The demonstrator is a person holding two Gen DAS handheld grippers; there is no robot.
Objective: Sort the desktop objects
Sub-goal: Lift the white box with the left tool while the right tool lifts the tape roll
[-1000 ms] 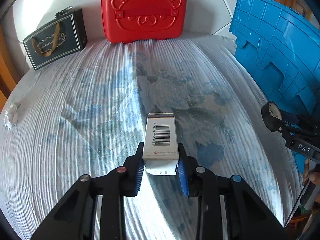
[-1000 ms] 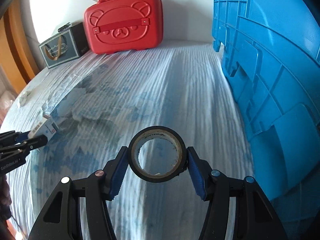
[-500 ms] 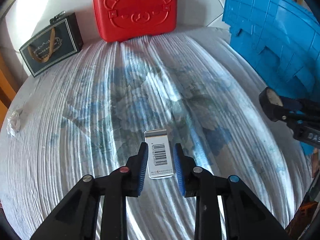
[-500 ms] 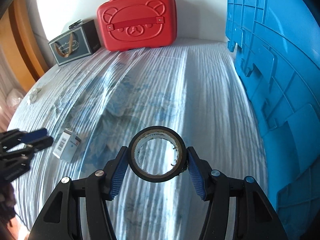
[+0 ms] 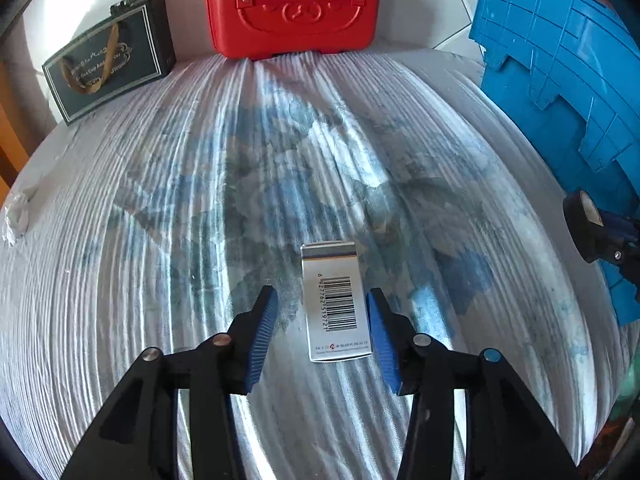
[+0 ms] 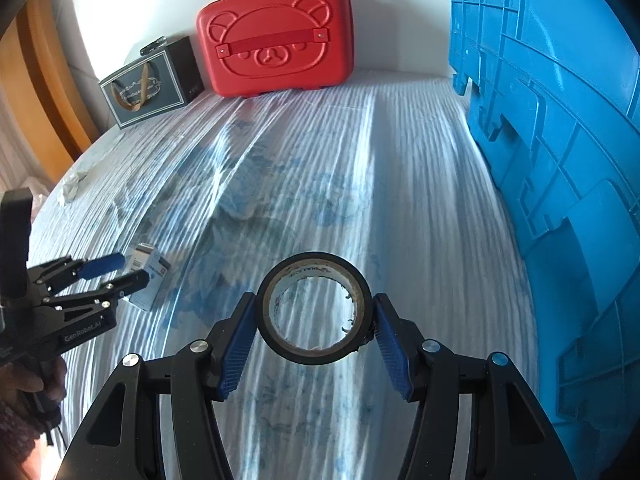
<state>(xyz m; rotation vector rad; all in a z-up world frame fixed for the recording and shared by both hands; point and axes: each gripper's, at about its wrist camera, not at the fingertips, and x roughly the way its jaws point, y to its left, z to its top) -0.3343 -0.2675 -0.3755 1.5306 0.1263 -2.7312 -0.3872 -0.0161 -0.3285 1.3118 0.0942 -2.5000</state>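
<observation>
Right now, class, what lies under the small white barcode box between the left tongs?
The barcode box lies flat on the striped blue-patterned cloth, between the open left tongs. The cloth directly beneath it is covered, so anything there cannot be seen.

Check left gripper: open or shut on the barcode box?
Open. The left gripper straddles the small box, which lies flat on the cloth, a gap showing beside the left pad.

The left tongs read "GenRobot.AI"; the small box shows barcode digits 6927762519721.
</observation>
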